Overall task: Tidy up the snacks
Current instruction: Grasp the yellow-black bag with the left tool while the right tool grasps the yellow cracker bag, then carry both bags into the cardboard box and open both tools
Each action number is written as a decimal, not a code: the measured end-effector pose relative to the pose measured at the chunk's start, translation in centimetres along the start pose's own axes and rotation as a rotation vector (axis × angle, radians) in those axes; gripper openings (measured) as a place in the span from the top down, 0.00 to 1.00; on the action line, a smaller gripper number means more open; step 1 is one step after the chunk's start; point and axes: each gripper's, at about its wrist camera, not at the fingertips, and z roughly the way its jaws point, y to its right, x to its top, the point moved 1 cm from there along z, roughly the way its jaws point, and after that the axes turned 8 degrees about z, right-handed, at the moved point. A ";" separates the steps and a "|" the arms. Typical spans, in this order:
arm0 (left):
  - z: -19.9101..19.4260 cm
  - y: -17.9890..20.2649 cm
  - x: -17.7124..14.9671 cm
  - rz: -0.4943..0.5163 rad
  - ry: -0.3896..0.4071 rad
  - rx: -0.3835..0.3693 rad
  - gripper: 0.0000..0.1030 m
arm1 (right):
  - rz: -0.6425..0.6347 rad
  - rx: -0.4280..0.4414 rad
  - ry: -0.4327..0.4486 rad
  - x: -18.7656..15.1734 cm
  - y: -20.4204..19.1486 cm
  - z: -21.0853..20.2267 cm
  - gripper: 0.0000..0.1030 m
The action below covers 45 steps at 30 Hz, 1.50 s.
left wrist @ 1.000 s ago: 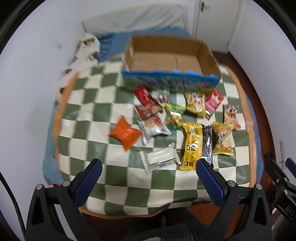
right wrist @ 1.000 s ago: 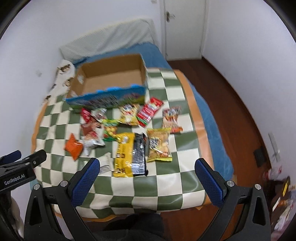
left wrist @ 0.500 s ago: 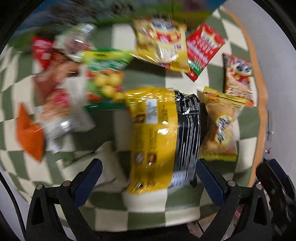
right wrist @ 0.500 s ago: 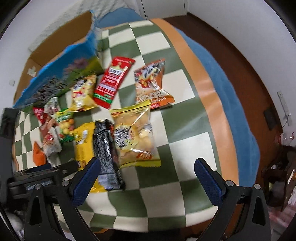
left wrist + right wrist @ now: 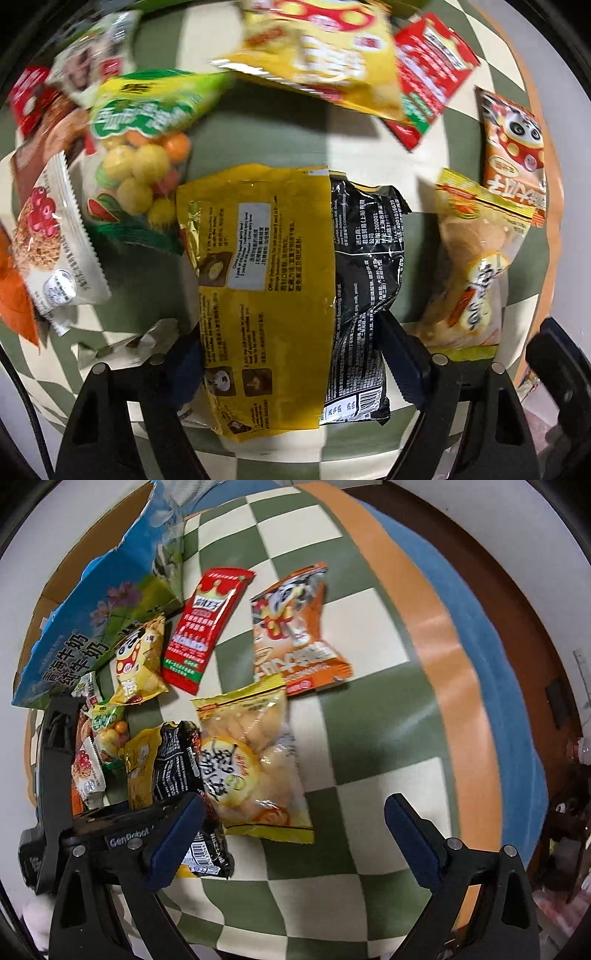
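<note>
Snacks lie in a loose heap on the green-and-cream checked cloth [image 5: 369, 746], near the open cardboard box [image 5: 92, 602] at its far left. The yellow-and-black packet [image 5: 280, 295] lies lengthwise in the near middle. The left gripper [image 5: 291, 358] straddles its near half, jaws partly apart, a blue pad on either long edge; the right pad [image 5: 402, 362] touches the black side, and the left pad appears to touch the yellow edge, though I cannot tell whether they press the packet.

Just left of that packet sits a green bag of coloured balls [image 5: 144, 155], then a white sachet with red berries [image 5: 51, 243], with an orange wrapper [image 5: 14, 295] at the far left edge. A crumpled clear wrapper [image 5: 125, 343] lies by the left pad. Just right of the packet is a clear bag of pale puffs [image 5: 255, 768], touching its black side. Beyond that lies an orange panda bag [image 5: 295, 627], and to its left a red sachet [image 5: 203, 627] and a yellow chip bag [image 5: 140, 661] close against the box wall.

The right gripper [image 5: 295, 838] hangs above the near part of the cloth with jaws wide apart and nothing between them; its left pad [image 5: 177, 838] overlaps the near end of the yellow-and-black packet in that view, beside the left gripper's body.
</note>
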 end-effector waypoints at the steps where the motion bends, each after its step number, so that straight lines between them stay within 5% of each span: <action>1: -0.1 -0.5 -0.3 -0.006 0.001 0.011 0.19 | -0.006 0.006 -0.007 0.2 -0.4 0.4 0.03; 10: 0.8 -2.7 -1.1 -0.075 -0.013 -0.018 0.16 | -0.025 0.016 -0.099 1.3 -3.0 5.5 0.14; 18: 1.4 -0.9 -1.4 -0.078 0.000 0.009 0.18 | -0.078 -0.022 -0.160 0.9 -2.6 6.2 0.44; 24: 1.7 0.3 -5.7 -0.086 -0.010 -0.004 0.17 | -0.115 -0.021 -0.256 -1.6 -0.7 6.0 0.43; 32: 3.4 3.0 -4.8 -0.053 -0.011 0.052 0.17 | -0.046 -0.006 -0.227 -1.7 0.6 7.0 0.38; 36: 2.9 4.3 -4.2 -0.051 0.020 0.072 0.18 | -0.048 -0.006 -0.185 -2.2 0.2 6.7 0.48; 45: -0.9 6.9 -6.6 -0.026 0.133 0.080 0.18 | -0.032 0.055 -0.139 -1.4 2.6 2.8 0.53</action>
